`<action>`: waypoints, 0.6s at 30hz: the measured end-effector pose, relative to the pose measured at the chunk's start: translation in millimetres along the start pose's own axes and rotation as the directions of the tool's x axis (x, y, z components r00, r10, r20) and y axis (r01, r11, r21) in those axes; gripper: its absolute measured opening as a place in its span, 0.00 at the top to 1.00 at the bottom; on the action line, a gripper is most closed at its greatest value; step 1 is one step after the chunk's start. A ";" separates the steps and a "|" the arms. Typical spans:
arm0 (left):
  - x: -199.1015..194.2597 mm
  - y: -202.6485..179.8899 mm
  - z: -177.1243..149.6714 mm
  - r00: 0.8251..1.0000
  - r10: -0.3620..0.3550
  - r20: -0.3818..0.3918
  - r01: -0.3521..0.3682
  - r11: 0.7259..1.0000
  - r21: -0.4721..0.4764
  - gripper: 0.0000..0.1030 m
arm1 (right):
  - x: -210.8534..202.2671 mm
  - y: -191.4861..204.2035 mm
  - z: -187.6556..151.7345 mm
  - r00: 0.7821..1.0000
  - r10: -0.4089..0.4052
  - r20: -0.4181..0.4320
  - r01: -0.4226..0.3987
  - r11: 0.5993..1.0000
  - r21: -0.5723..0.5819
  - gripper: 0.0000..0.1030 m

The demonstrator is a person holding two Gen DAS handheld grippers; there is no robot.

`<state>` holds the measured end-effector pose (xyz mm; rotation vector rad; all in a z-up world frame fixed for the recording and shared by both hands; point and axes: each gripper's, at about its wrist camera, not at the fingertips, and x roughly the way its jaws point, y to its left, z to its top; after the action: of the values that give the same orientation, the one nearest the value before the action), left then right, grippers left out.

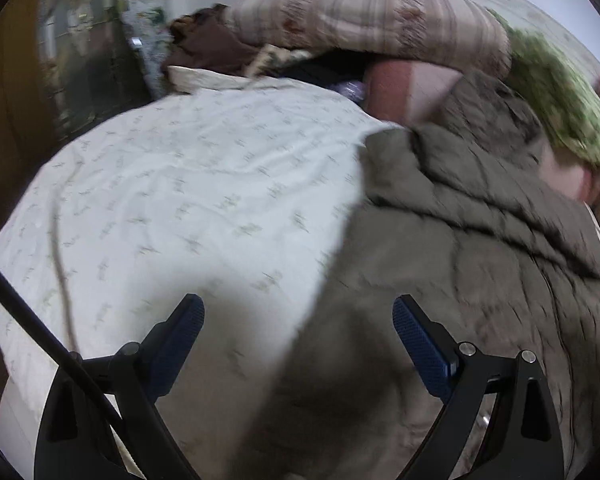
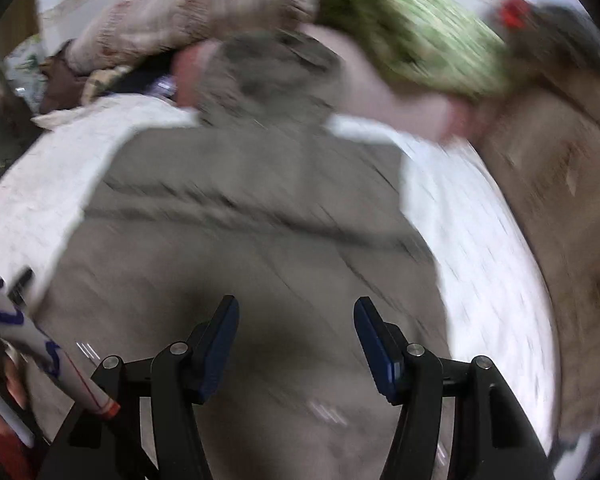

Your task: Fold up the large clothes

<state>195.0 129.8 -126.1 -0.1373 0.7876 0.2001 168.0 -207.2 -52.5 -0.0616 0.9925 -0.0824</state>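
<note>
Left wrist view first. The left tool [image 1: 298,322] is open wide, and nothing is between its blue pads [image 1: 418,344]. It hangs over the bed, right where the white sheet [image 1: 180,184] meets the big grey-brown coat [image 1: 480,264]. The coat is puffy and lies spread on the right half of the frame. Its edge runs from the middle of the frame down to the bottom. At the top of the frame a striped quilt [image 1: 364,16] sits in a pile, with a green blanket [image 1: 556,92] at the upper right. A thin cord [image 1: 62,264] lies on the sheet at the left.

Right wrist view next. It is very blurry. The right tool [image 2: 296,324] is open too, and its pads hold nothing. The coat [image 2: 260,208] fills the middle of the frame, right under the tool. White sheet [image 2: 480,248] shows on both sides of it. At the lower left a person's hand [image 2: 0,404] shows, with a sleeve [image 2: 40,344] above it.

What could go wrong? The coat is thick and slippery, so a tool may pinch only the top layer, and the fold would come out crooked. A tool could also grab the sheet along with the coat, because the two lie so close. The left tool could catch the cord.
</note>
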 end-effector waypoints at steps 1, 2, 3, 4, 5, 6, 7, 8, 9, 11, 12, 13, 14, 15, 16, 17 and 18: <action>1.8 -7.8 -4.4 1.000 -0.016 -0.016 0.016 1.000 0.020 0.07 | 2.8 -13.1 -14.8 1.000 0.002 -0.023 -0.001 1.000 0.031 0.38; 3.7 -13.9 -9.1 0.999 -0.027 -0.034 0.028 0.999 0.035 0.07 | 7.7 -25.6 -30.2 0.999 0.010 -0.048 -0.006 0.998 0.069 0.38; 6.1 -19.0 -14.3 0.998 -0.037 -0.053 0.039 0.998 0.046 0.07 | 14.2 -39.9 -48.5 0.997 0.022 -0.077 -0.013 0.993 0.119 0.38; 8.5 -23.0 -19.2 0.997 -0.039 -0.069 0.043 0.998 0.055 0.07 | 22.0 -54.9 -67.9 0.994 0.035 -0.108 -0.015 0.984 0.177 0.38; 9.8 -25.1 -22.2 0.996 -0.037 -0.077 0.042 0.997 0.062 0.07 | 29.9 -70.1 -87.6 0.990 0.045 -0.136 -0.012 0.972 0.235 0.38; 10.9 -28.7 -27.8 0.996 -0.027 -0.082 0.034 0.996 0.080 0.07 | 35.8 -84.3 -106.4 0.987 0.051 -0.154 -0.005 0.959 0.282 0.38; 9.7 -30.3 -31.4 0.997 -0.019 -0.075 0.026 0.995 0.093 0.07 | 37.1 -92.1 -117.7 0.987 0.063 -0.149 -0.014 0.951 0.308 0.38; 7.5 -31.5 -34.6 0.998 -0.009 -0.064 0.016 0.994 0.106 0.07 | 33.1 -100.5 -129.0 0.988 0.099 -0.115 -0.054 0.939 0.339 0.38; 4.8 -31.9 -37.2 0.998 -0.001 -0.055 0.007 0.993 0.116 0.07 | 27.7 -104.4 -134.8 0.989 0.110 -0.095 -0.070 0.934 0.351 0.38; 0.5 -31.1 -41.9 0.999 0.018 -0.050 -0.011 0.992 0.123 0.07 | 13.4 -108.9 -143.2 0.991 0.108 -0.080 -0.071 0.925 0.373 0.38; -1.5 -29.8 -43.3 0.998 0.024 -0.054 -0.017 0.993 0.121 0.07 | 5.6 -110.0 -146.2 0.991 0.118 -0.063 -0.085 0.920 0.383 0.38; -4.3 -27.9 -45.1 0.998 0.028 -0.058 -0.021 0.993 0.116 0.07 | -0.1 -109.7 -147.9 0.992 0.116 -0.050 -0.088 0.919 0.384 0.38; -8.5 -25.1 -46.5 0.997 0.034 -0.064 -0.027 0.994 0.110 0.07 | -6.1 -109.7 -149.6 0.994 0.109 -0.032 -0.089 0.920 0.381 0.38; -14.4 -21.9 -47.7 0.997 0.039 -0.069 -0.032 0.994 0.104 0.07 | -14.6 -110.8 -150.7 0.995 0.096 -0.005 -0.087 0.922 0.377 0.38; -19.3 -18.5 -47.0 0.997 0.040 -0.071 -0.033 0.995 0.098 0.07 | -19.6 -111.2 -150.1 0.996 0.088 0.015 -0.087 0.923 0.375 0.38; -32.2 -12.2 -47.8 0.998 0.028 -0.060 -0.023 0.997 0.079 0.07 | -24.3 -108.9 -148.6 0.997 0.077 0.031 -0.083 0.924 0.373 0.38; -40.4 -8.3 -47.0 0.999 0.020 -0.047 -0.016 0.998 0.068 0.07 | -27.8 -107.7 -145.5 0.997 0.066 0.046 -0.078 0.926 0.370 0.38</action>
<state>136.7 107.3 -129.6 -0.0714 0.8426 0.1875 26.5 -313.7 -99.0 0.3209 0.9308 -0.2001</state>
